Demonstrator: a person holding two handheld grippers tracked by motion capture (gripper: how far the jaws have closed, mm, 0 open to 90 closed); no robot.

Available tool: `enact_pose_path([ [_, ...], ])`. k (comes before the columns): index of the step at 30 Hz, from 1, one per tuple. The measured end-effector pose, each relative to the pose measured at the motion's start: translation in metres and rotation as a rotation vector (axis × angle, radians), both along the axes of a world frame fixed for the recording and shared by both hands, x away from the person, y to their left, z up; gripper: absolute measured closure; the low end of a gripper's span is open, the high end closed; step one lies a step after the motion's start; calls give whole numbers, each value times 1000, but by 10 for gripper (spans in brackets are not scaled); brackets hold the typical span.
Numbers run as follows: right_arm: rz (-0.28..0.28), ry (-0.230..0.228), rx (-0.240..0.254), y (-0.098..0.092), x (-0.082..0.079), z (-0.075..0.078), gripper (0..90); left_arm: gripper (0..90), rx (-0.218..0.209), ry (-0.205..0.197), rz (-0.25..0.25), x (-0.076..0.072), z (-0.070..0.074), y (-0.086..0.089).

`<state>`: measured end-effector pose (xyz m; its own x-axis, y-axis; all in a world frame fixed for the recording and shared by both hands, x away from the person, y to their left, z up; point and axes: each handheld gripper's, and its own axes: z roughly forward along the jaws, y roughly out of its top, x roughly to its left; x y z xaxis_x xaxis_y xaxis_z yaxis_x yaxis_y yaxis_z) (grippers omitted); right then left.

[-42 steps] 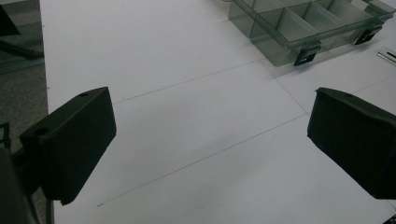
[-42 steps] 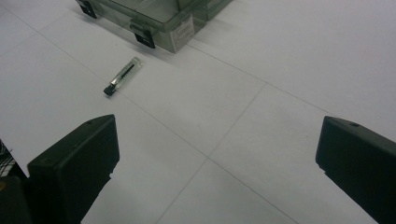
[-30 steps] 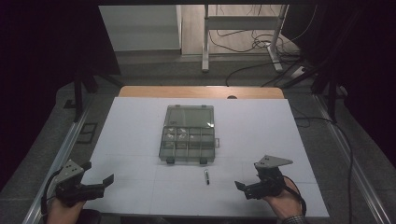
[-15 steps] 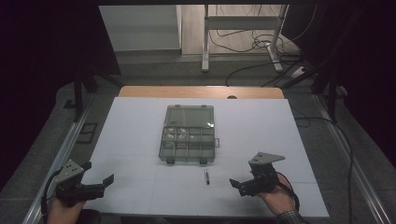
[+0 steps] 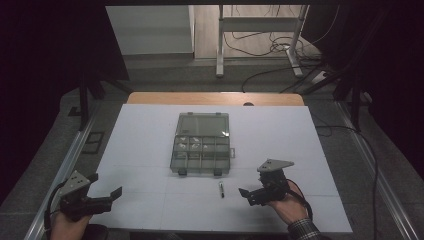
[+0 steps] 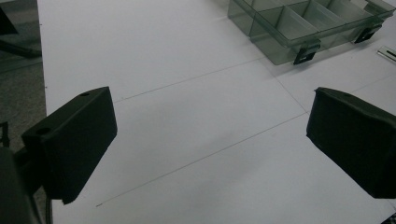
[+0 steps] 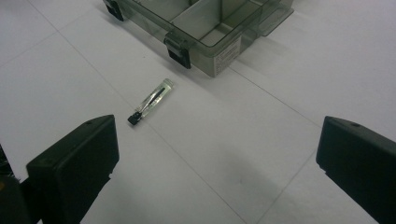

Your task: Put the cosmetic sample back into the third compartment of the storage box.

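A clear compartment box point(image 5: 202, 144) lies open in the middle of the white table point(image 5: 150, 135), its lid flat behind it. A small black screw in a clear packet point(image 5: 221, 189) lies just in front of the box, also seen as the packet point(image 7: 150, 101) ahead and left of my right jaws. My right gripper point(image 5: 246, 194) hovers to the right of the packet, open and empty. My left gripper point(image 5: 114, 196) sits at the table's near left corner, open and empty, with the box's front latches point(image 6: 306, 53) far ahead to its right.
Several box compartments hold small pale parts point(image 5: 189, 140). A wooden strip point(image 5: 215, 98) edges the table's far side. Metal rails point(image 5: 75, 150) run along both sides; cables point(image 5: 270, 47) lie on the floor beyond.
My right gripper has moved left and slightly nearer, toward the screw packet. The left gripper has barely shifted.
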<state>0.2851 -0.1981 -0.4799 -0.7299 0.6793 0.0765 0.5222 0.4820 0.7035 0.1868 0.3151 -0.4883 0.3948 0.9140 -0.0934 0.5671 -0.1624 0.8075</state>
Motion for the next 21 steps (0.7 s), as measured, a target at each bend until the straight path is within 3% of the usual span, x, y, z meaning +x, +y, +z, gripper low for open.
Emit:
enact_pose_path([
  [16, 16, 16, -60, 28, 12, -4, 0, 21, 0, 2, -2, 0, 0, 0],
  [21, 13, 43, -108, 40, 14, -7, 0, 21, 4, 4, -4, 0, 0, 0],
])
